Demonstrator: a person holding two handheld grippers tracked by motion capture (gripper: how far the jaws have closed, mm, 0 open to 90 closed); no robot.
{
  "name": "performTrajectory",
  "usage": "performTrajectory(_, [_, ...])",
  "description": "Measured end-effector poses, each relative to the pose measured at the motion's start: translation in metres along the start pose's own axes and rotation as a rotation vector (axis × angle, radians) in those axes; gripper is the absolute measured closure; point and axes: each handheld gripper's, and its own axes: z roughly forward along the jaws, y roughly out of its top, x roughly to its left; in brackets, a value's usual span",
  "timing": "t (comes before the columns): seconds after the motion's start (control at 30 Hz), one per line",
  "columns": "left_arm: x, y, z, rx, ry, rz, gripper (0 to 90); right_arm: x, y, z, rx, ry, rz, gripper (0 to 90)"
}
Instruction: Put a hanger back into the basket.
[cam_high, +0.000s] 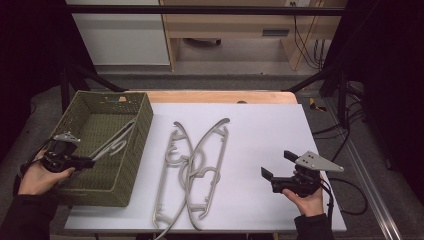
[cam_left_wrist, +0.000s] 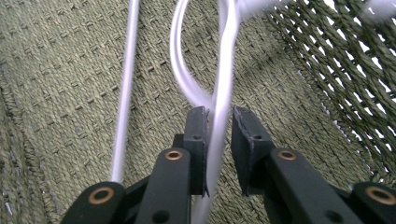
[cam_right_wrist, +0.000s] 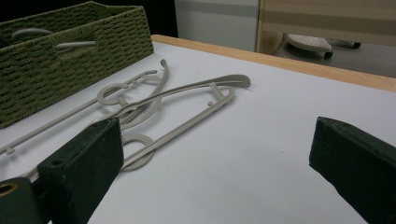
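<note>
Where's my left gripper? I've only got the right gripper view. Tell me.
Observer: The left gripper sits at the basket's near left edge, with its jaws pointing in.
Operator: Report what's between its jaws.
Observer: A bar of the hanger that lies in the basket. The left gripper view shows it.
Operator: Say whether it's clamped.
Observer: No. The jaws stand a little apart, with a gap between the bar and one pad.
</note>
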Motion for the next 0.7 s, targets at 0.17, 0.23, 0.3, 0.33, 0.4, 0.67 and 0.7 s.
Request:
performTrajectory(0.17, [0.000, -0.002, -0.007, -0.047, 0.011, -0.014, 67.1, 0.001, 0.000, 0.000, -0.002, 0.003, 0.001, 3.2])
performTrajectory(0.23, [-0.003, -0.002, -0.011, -0.091, 0.016, -0.014, 64.5, 0.001, 0.000, 0.000, -0.001, 0.004, 0.001, 3.2])
performTrajectory(0.3, [-0.007, -0.001, -0.014, -0.146, 0.016, -0.008, 56.0, 0.001, 0.000, 0.001, 0.004, 0.003, -0.004, 3.2])
performTrajectory(0.33, [-0.009, 0.000, -0.015, -0.162, 0.020, -0.007, 56.0, 0.001, 0.000, 0.001, 0.004, 0.003, -0.004, 3.2])
performTrajectory(0.4, [-0.013, 0.003, -0.018, -0.216, 0.018, -0.014, 51.6, 0.002, 0.000, 0.002, 0.001, 0.002, 0.001, 3.2])
performTrajectory(0.67, [-0.037, 0.012, -0.028, -0.398, 0.014, 0.005, 31.8, 0.004, 0.002, 0.001, 0.000, 0.009, -0.002, 3.4])
performTrajectory(0.7, [-0.041, 0.013, -0.029, -0.419, 0.011, 0.008, 30.3, 0.005, 0.002, 0.001, 0.000, 0.008, 0.002, 3.4])
